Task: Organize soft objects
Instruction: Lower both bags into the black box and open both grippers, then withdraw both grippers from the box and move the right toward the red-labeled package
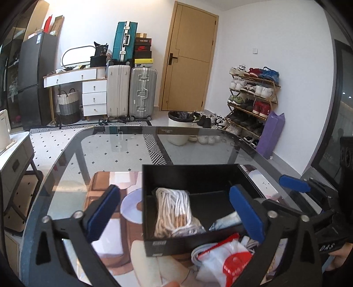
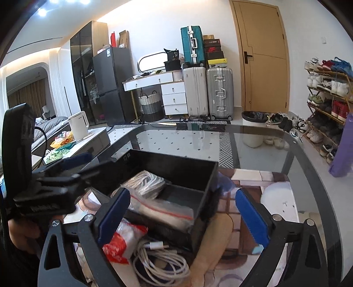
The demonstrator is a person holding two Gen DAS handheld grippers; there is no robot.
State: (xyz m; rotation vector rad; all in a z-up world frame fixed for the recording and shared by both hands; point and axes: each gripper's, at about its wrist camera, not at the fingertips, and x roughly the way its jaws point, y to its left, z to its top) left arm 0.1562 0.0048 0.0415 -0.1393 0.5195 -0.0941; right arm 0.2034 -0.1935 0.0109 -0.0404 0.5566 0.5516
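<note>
Half of box [image 1: 189, 174] behind tongs [image 1: 176, 216]

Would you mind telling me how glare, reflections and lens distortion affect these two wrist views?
Left wrist view: the glass table mirrors the suitcases and lets the patterned floor show through; the door bows from fisheye; dark vignette in the corners. Right wrist view: ceiling lights blow out at top left; the black box stays sharp, while the white cable near the lens looks slightly soft.

Each hand-held gripper [image 1: 174, 216] has a black angular frame. Its fingers [image 1: 247, 215] carry blue pads. Silver screws [image 2: 275, 217] mark the joints.
</note>
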